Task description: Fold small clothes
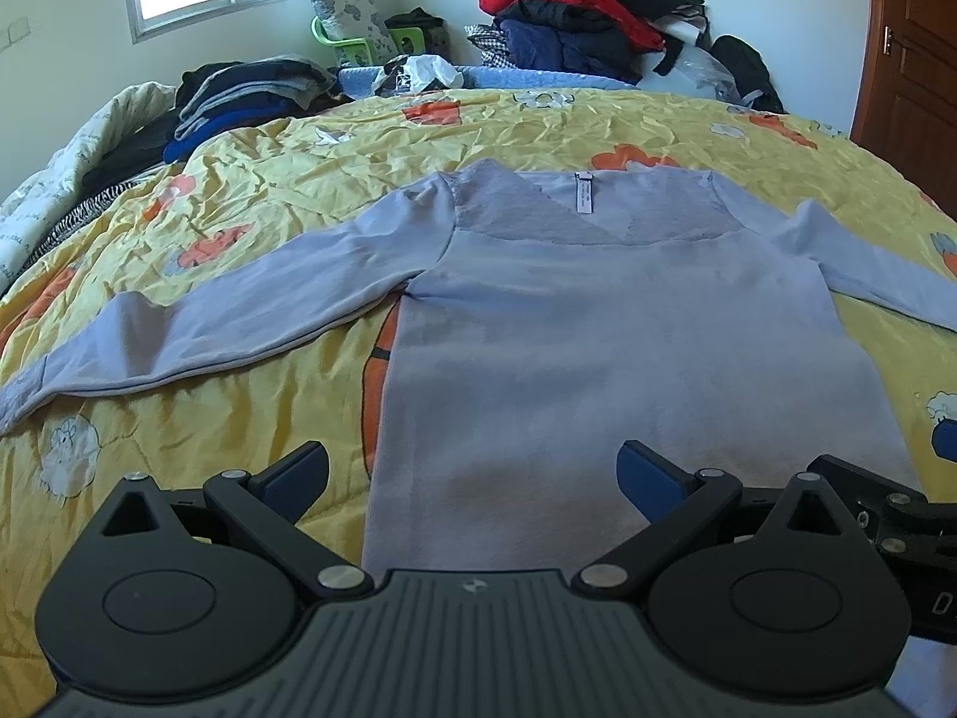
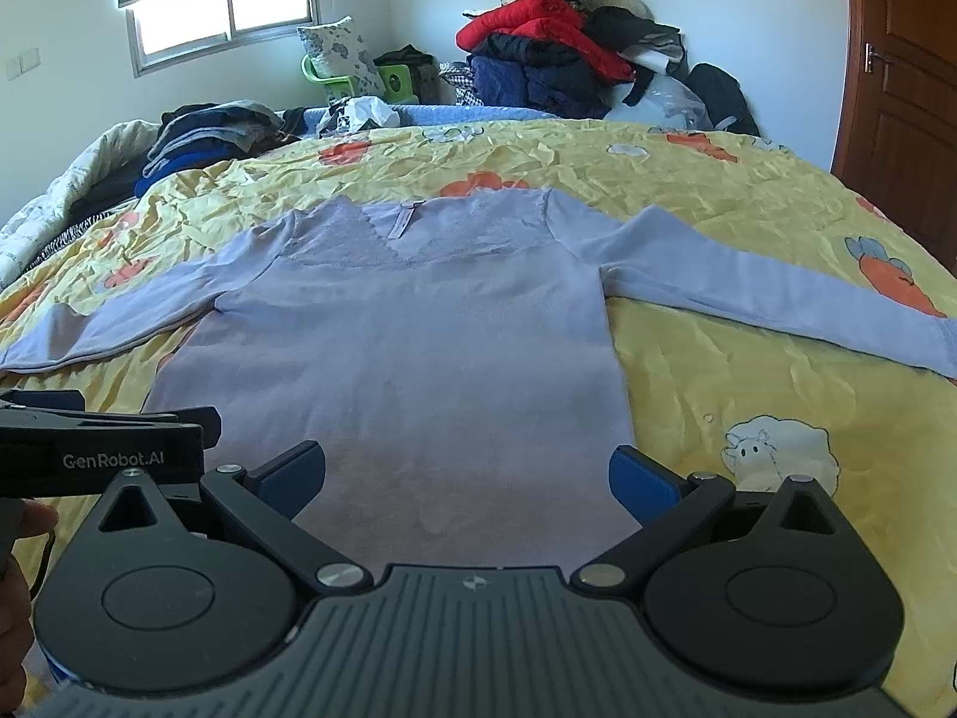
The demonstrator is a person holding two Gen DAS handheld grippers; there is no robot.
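Observation:
A lavender long-sleeved top (image 1: 598, 323) lies flat, front up, on the yellow cartoon-print bedspread (image 1: 251, 179), with both sleeves spread out sideways and the neckline away from me. It also shows in the right wrist view (image 2: 407, 347). My left gripper (image 1: 472, 478) is open and empty, above the hem near its left corner. My right gripper (image 2: 466, 478) is open and empty, above the hem near its right corner. The left gripper's body shows at the left edge of the right wrist view (image 2: 101, 443).
A stack of dark folded clothes (image 1: 239, 96) sits at the bed's far left. A heap of red and dark jackets (image 1: 586, 18) rises beyond the bed. A brown door (image 1: 909, 72) stands at the right. A green chair (image 2: 347, 78) is under the window.

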